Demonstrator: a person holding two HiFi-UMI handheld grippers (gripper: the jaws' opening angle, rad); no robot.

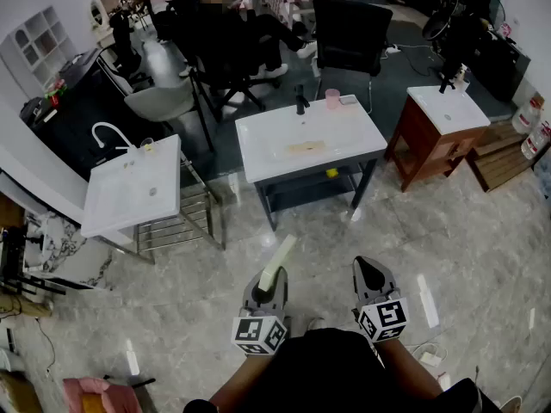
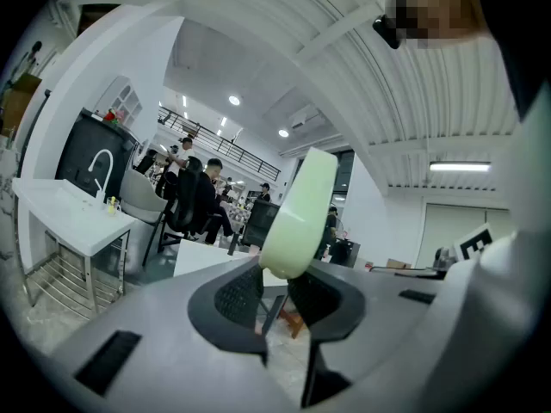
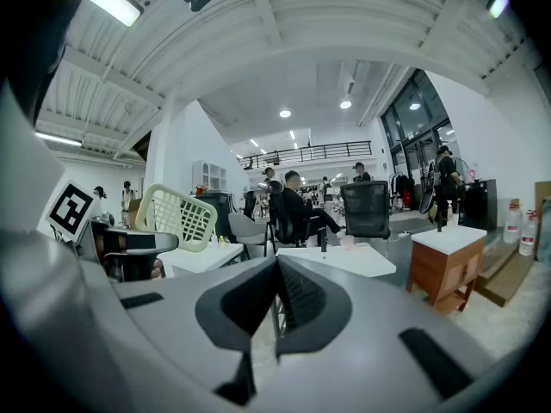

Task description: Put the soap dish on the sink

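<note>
Plainly, fingers of the left gripper (image 2: pixel 277 298) clench the pale-green soap dish (image 2: pixel 301 213), while those of the right gripper (image 3: pixel 275 292) press together.

Pale green soap dish (image 3: pixel 176 218) (grid-patterned), white sink (image 1: pixel 344 132), grey left claw (image 1: pixel 267 280) with black-and-white square markers, marbled beige floor (image 1: pixel 482 231).

Bright ceiling lights (image 3: pixel 284 113) glare off the glossy floor (image 1: pixel 448 231); fisheye edges warp.
</note>
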